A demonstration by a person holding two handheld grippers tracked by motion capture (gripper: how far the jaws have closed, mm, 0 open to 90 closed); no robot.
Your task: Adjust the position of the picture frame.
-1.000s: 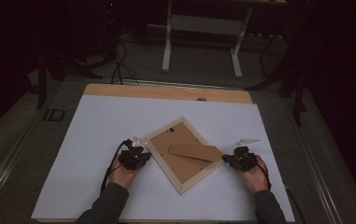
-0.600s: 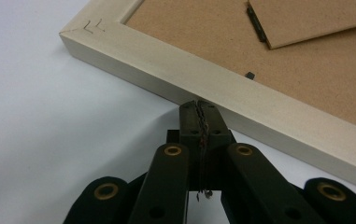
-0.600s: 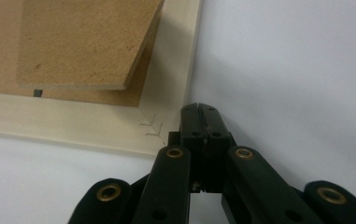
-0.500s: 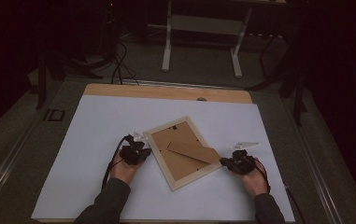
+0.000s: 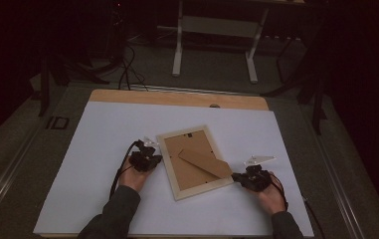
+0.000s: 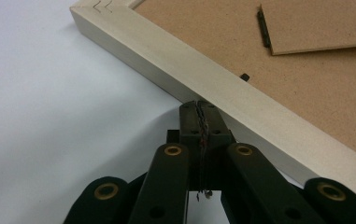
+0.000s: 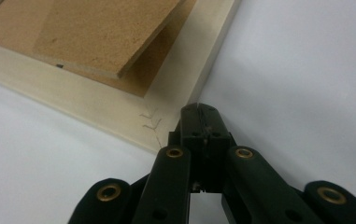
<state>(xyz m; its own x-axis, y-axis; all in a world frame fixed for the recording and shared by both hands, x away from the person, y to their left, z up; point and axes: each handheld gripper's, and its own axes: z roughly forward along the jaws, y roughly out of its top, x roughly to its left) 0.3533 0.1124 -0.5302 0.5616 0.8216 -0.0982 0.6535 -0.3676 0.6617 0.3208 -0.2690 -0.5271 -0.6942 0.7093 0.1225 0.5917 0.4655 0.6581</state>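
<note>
High view showed the picture frame (image 5: 194, 162) had swung squarer between left gripper (image 5: 153, 160) and right gripper (image 5: 236, 177), both pressed together, nudging its edges.

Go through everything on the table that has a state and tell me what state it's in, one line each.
picture frame: lying face down, back up, set askew on the white sheet.
easel stand: its free end raised off the backing board.
left hand-held gripper: jaws shut, empty, tips against the frame's outer edge.
right hand-held gripper: jaws shut, empty, tips at the frame's corner.
white sheet: flat, covering most of the table.
</note>
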